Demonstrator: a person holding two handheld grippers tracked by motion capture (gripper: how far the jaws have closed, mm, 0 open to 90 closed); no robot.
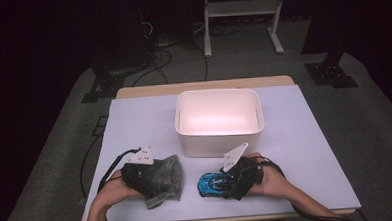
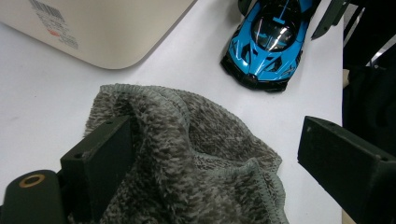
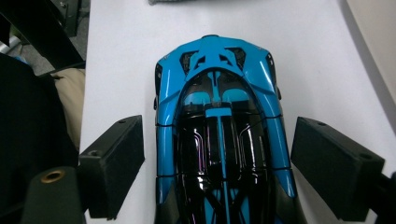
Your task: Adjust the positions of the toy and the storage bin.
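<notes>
Toy car point(image 3: 219, 140), blue and black: lies on the table point(image 1: 306, 150) between the jaws of the right gripper point(image 1: 226, 180), which stand spread, a gap on each side; its near end is cut off in the right gripper view. Grey cloth point(image 2: 196, 158): under the left gripper point(image 1: 159, 179), jaws apart, one jaw touching the fabric. White bin point(image 1: 218, 120) behind: barcode label, print too small to read.
</notes>
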